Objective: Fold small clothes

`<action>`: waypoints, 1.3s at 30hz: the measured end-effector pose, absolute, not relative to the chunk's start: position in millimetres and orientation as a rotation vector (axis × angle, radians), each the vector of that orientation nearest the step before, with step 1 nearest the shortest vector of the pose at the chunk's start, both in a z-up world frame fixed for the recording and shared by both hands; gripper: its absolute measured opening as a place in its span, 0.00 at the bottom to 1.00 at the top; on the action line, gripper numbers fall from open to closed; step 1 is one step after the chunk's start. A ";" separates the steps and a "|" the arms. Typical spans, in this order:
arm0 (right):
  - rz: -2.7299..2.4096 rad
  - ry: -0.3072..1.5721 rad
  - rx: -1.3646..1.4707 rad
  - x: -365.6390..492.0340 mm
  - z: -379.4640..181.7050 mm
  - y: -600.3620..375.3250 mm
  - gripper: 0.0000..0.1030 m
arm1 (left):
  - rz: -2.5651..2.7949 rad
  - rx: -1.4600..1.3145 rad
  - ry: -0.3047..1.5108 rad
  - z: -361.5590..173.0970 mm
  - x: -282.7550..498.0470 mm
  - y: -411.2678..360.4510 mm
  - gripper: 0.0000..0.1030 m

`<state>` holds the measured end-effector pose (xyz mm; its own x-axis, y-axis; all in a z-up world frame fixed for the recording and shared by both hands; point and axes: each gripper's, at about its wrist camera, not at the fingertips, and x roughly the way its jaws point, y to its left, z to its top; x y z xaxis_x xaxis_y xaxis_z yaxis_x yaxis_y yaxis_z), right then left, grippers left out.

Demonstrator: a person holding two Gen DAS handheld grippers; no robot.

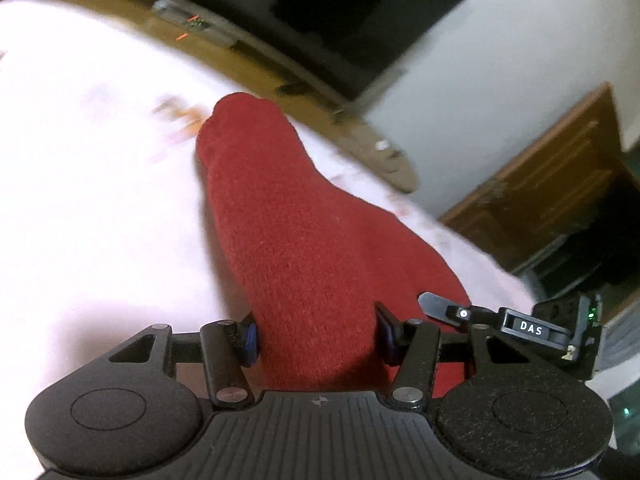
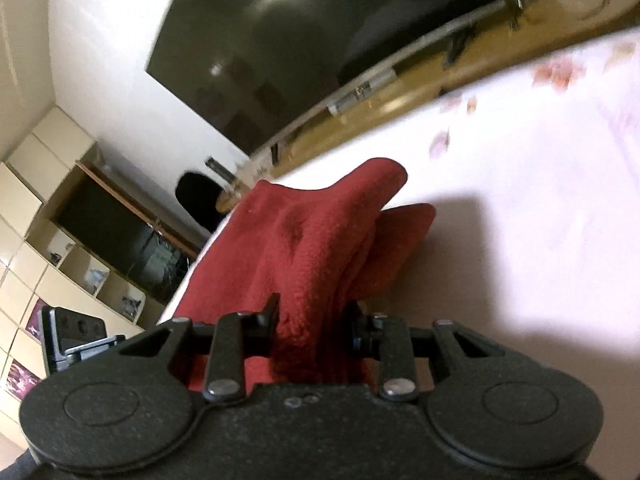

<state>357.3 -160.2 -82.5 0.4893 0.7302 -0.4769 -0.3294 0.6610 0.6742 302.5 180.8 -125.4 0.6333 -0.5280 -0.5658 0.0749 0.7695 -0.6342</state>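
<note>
White walls (image 2: pixel 120 60), dark screen (image 2: pixel 260 48), wooden cabinet (image 1: pixel 552 184), cream shelving (image 2: pixel 36 200)

- White bedsheet (image 1: pixel 88 208) with faint orange-pink print, blurred (image 2: pixel 540 184)
- Large dark screen (image 2: pixel 256 52) on the white wall (image 1: pixel 500 56) — ceiling lights reflected in it
- Wooden ledge (image 1: pixel 256 68) below the screen
- Cream shelving unit (image 2: pixel 36 216) with cubbies
- Wooden cabinet (image 1: pixel 560 184)

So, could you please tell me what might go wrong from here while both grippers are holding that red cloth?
1. The left gripper holds the red cloth only at one edge, so it may slip free.
2. In the right wrist view, the right gripper pinches bunched layers, with a flap drooping below; the fold may come out crooked.
3. Both views are motion-blurred over the white floral sheet, so the cloth could land off target.
</note>
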 end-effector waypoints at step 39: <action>0.442 0.986 0.140 305.8 -91.0 -107.5 0.76 | -0.034 -0.270 0.827 -124.4 227.4 148.7 1.00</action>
